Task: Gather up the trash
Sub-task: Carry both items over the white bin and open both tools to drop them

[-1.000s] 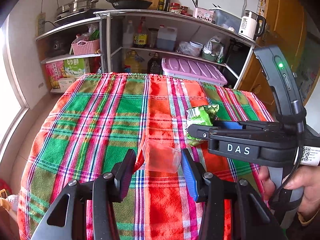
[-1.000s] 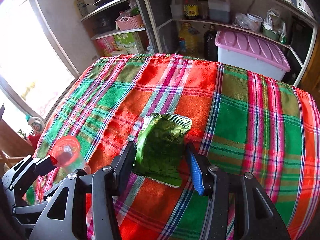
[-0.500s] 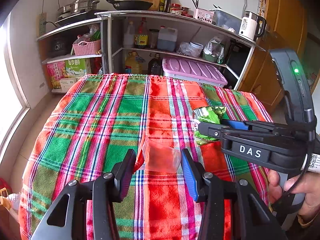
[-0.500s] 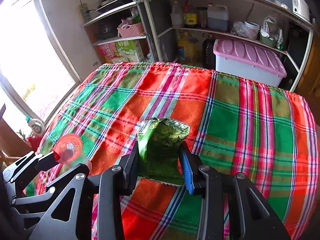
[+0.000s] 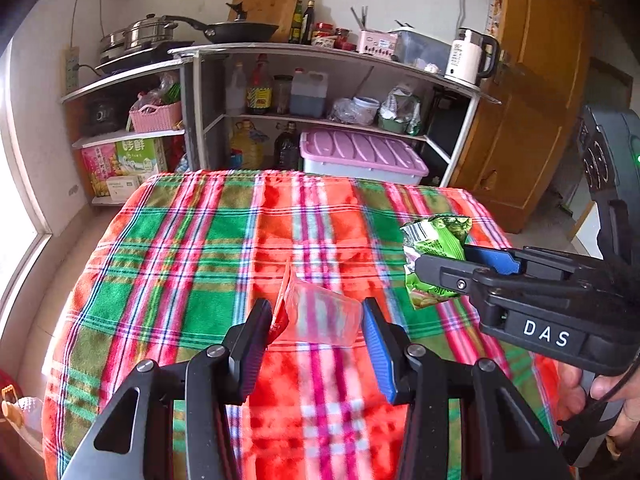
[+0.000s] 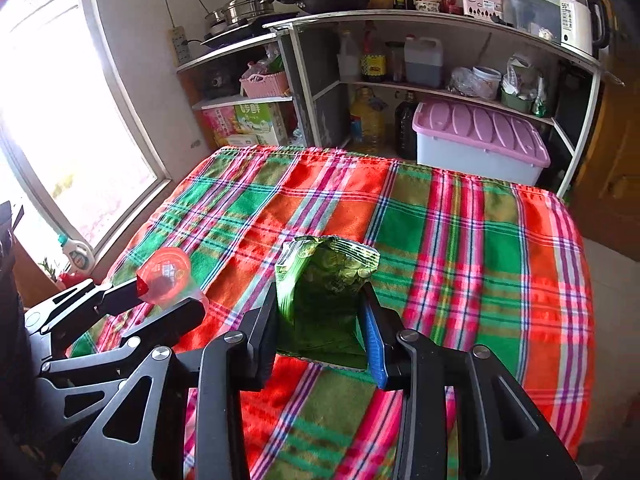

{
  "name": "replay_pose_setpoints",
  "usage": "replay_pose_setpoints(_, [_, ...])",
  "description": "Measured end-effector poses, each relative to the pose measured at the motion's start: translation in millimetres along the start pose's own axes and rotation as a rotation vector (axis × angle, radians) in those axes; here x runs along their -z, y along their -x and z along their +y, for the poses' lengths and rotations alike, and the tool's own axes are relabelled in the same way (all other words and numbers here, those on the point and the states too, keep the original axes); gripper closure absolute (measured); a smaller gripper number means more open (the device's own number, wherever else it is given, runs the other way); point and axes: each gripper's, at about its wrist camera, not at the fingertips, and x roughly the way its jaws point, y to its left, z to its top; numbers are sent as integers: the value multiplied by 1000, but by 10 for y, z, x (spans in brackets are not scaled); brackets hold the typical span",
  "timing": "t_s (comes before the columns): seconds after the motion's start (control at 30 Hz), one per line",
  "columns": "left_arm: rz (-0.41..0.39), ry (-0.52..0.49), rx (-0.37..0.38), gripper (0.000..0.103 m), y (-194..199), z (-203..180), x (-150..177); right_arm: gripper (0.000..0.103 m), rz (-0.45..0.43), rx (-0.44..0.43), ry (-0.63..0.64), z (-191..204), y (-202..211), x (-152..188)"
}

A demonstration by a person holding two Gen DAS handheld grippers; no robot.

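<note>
Now, as seen from both wrist views:
Left gripper [image 5: 316, 334]: fingers clamped on a clear plastic cup [image 5: 320, 316] with a red foil lid [image 5: 282, 304]; cup lies sideways between the pads, lid toward the black finger.
Cup, right wrist view: plastic cup [image 6: 168, 278] held off the cloth, red lid facing the camera, left gripper [image 6: 160, 300] at lower left.
Right gripper [image 6: 322, 328]: fingers pressed against both sides of a green snack wrapper [image 6: 326, 280]; wrapper squeezed, its torn top standing up.
Wrapper, left wrist view: snack wrapper [image 5: 434, 256] sticks out past the right gripper [image 5: 448, 264], above the cloth.
Surface: table under a red-green plaid cloth [image 6: 460, 240].
Behind: shelving; pink-lidded storage box [image 6: 480, 140]; white kettle [image 5: 466, 56] on top.
</note>
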Motion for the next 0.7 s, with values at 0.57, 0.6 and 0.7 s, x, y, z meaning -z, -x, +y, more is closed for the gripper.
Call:
replay_pose_setpoints(0.57, [-32, -140, 129, 57, 479, -884, 201, 65, -105, 92, -112, -402, 1126, 651])
replay_pose_setpoints(0.6, [-33, -149, 142, 57, 497, -943, 222, 65, -110, 97, -124, -434, 1183, 697])
replay_pose_setpoints(0.7, [-28, -172, 165, 57, 530, -1117, 274, 65, -127, 121, -151, -543, 1384, 840])
